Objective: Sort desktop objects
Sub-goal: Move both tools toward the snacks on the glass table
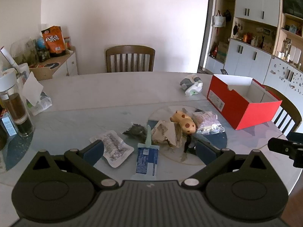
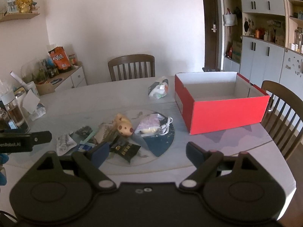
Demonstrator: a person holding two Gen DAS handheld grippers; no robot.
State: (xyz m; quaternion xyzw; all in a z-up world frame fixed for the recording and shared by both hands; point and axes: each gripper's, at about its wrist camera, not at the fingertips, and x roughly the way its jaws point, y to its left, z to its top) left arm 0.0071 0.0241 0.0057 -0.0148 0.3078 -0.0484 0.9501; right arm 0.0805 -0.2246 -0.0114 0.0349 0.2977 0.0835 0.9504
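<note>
Both the left gripper (image 1: pixel 149 149) and right gripper (image 2: pixel 147 151) gape wide, empty. At twelve o'clock, the yellow spotted plush toy (image 1: pixel 183 122) looks soft and light; best pinched mid-body.

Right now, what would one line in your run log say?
left gripper: open, empty | right gripper: open, empty | red box: nothing visible inside | spotted toy: in clutter pile on table | stage: nothing picked yet

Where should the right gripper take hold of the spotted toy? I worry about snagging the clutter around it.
Probably across the spotted toy's rounded body, coming from above. It lies on top of the pile, with crumpled paper and a clear bag close beside it, so low side approaches look blocked. The right gripper is open.
</note>
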